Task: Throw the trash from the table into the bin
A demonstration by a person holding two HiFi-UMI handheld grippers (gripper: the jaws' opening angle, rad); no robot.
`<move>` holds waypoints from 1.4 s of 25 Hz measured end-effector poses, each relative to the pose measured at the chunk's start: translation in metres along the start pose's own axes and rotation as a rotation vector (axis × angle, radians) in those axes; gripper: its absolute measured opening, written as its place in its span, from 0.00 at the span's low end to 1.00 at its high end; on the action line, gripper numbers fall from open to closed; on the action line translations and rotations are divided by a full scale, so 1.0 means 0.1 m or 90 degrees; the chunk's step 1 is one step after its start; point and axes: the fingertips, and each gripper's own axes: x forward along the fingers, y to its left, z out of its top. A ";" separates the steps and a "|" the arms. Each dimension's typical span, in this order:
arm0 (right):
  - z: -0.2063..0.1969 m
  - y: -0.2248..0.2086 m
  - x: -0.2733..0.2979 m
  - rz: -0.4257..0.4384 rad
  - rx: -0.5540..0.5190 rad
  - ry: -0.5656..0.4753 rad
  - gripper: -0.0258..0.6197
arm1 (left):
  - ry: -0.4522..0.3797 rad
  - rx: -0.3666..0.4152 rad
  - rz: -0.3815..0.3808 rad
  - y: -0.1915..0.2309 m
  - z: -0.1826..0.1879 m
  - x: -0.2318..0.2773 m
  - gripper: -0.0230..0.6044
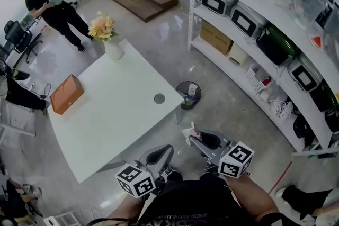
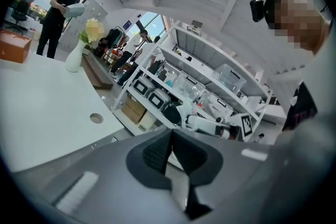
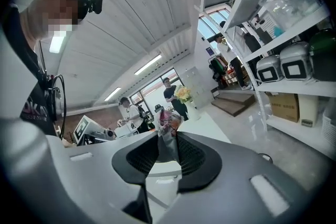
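The right gripper [image 1: 194,137] has its jaws clenched on a crumpled wrapper [image 1: 192,128], a small piece of trash with pink and red print. In the right gripper view the wrapper [image 3: 169,126] sticks up from between the ribbed pads of the right gripper [image 3: 168,148]. The piece hangs in the air over the grey floor, off the near right corner of the bench [image 1: 122,114]. It is on the near side of the bin [image 1: 184,105].

The bin is a dark mesh basket that stands on the floor just beside the bench's right corner, and there is already some rubbish in it.

The left gripper [image 1: 163,153] is to the left of the right one, above the near edge of the bench. Its jaws are pressed together with nothing between them, as the left gripper view shows [image 2: 171,139].

On the white bench an orange box [image 1: 67,93] sits by the left edge and a white vase of flowers [image 1: 107,39] stands at the far corner. A small round hole [image 1: 159,98] is near the right edge. White shelves [image 1: 249,29] loaded with appliances and boxes run along the right side of the room. A person in dark clothes [image 1: 53,5] stands at the far left.
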 end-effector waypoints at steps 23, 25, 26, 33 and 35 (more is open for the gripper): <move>0.48 -1.36 -1.45 0.022 -0.010 0.009 0.18 | -0.030 0.019 0.070 -0.90 -0.15 1.85 0.05; 0.53 -1.52 -1.32 0.022 -0.011 0.018 0.18 | -0.044 0.022 0.083 -0.75 -0.05 1.97 0.05; 0.56 -1.60 -1.24 0.023 -0.011 0.025 0.18 | -0.055 0.021 0.087 -0.66 0.02 2.04 0.05; 0.80 -2.15 -0.63 0.029 -0.021 0.074 0.18 | -0.082 0.002 0.112 -0.06 0.43 2.50 0.05; 0.84 -2.25 -0.47 0.037 -0.025 0.086 0.18 | -0.082 -0.004 0.118 0.06 0.48 2.61 0.05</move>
